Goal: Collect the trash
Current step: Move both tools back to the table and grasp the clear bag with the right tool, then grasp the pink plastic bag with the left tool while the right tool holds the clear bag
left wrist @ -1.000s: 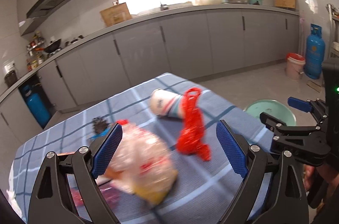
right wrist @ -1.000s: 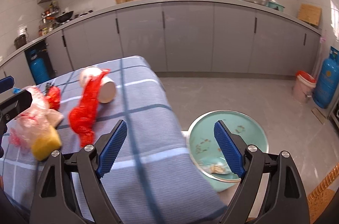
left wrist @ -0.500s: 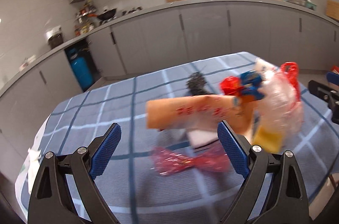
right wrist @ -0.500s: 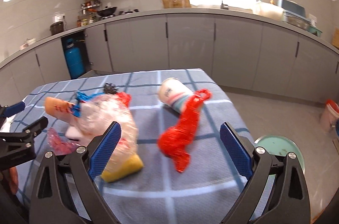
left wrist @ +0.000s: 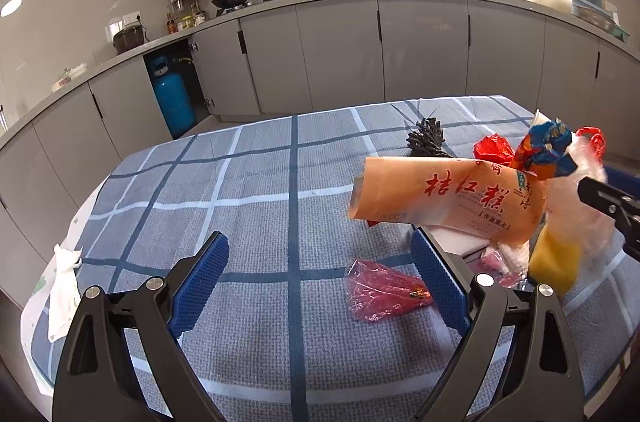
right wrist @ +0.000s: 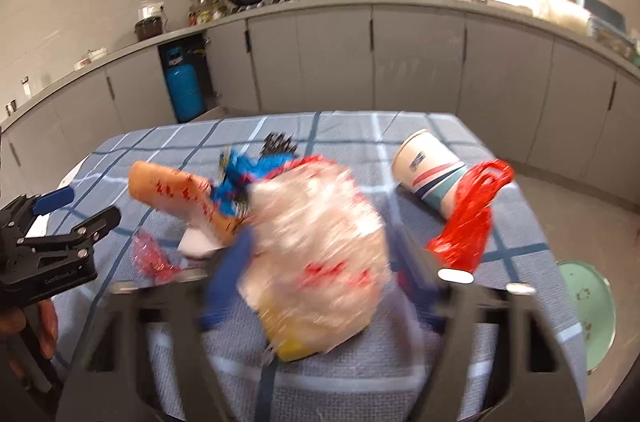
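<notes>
Trash lies on a blue checked tablecloth (left wrist: 256, 190). An orange wrapper with red print (left wrist: 448, 200) rests on a white block, with a blue wrapper (left wrist: 546, 152) and a clear plastic bag with a yellow piece (right wrist: 316, 250) beside it. A pink wrapper (left wrist: 384, 288) lies in front. A paper cup (right wrist: 430, 176) and a red net bag (right wrist: 468, 222) lie at the right. My left gripper (left wrist: 320, 280) is open and empty, left of the pile. My right gripper (right wrist: 320, 266) is blurred, its fingers either side of the clear bag, apart.
A black pinecone-like thing (left wrist: 426, 138) lies behind the pile. A white tissue (left wrist: 64, 286) hangs at the table's left edge. A green basin (right wrist: 588, 306) stands on the floor at the right. Grey kitchen cabinets (left wrist: 340, 54) run behind the table.
My left gripper has swung left from the clear bag to bare cloth left of the pile. My right gripper has swung left from the basin and come in around the clear bag.
</notes>
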A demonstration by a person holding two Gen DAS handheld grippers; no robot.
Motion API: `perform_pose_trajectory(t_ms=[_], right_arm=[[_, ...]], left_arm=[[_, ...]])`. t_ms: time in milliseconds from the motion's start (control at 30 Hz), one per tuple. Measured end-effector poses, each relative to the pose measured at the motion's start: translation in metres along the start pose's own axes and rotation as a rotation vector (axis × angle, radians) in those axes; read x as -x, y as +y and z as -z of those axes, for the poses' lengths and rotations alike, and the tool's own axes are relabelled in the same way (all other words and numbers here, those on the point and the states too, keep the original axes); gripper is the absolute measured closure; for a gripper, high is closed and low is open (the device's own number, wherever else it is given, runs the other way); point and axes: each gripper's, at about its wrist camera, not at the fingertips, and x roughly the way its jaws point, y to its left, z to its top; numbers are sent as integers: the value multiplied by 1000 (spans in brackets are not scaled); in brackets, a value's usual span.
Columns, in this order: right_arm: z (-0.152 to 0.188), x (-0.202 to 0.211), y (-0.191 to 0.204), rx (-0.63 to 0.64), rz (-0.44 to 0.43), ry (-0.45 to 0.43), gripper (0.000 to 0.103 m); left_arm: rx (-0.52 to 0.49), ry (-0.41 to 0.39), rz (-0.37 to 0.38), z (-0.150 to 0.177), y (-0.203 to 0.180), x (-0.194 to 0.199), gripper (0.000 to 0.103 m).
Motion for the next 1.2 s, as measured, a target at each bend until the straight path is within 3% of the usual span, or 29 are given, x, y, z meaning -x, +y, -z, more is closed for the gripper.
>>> perform_pose_trajectory(t_ms=[67, 267, 533, 900, 967, 1033, 1100, 1133, 1200], right_arm=[[2, 1, 1, 13, -5, 4, 73], [4, 12, 4, 21, -9, -33, 83], [11, 42, 9, 55, 22, -121, 83], [29, 31, -4, 32, 36, -100, 83], [31, 31, -5, 28, 33, -103, 83], [32, 34, -7, 22, 32, -111, 83], [31, 36, -10, 14, 31, -117, 83], [31, 38, -11, 12, 32, -122, 83], [31, 40, -13, 6, 33, -127, 83]], left_arm=[[5, 6, 8, 0, 1, -1, 12], [6, 25, 1, 5, -4, -1, 12], [44, 100, -18, 16, -17, -5, 12], [82, 225, 20, 21, -39, -38, 15], [89, 220, 45, 22, -42, -38, 26], [77, 214, 82, 22, -46, -35, 55], [59, 212, 119, 21, -51, -32, 75], [45, 210, 117, 22, -54, -30, 90], [30, 212, 128, 24, -57, -28, 99]])
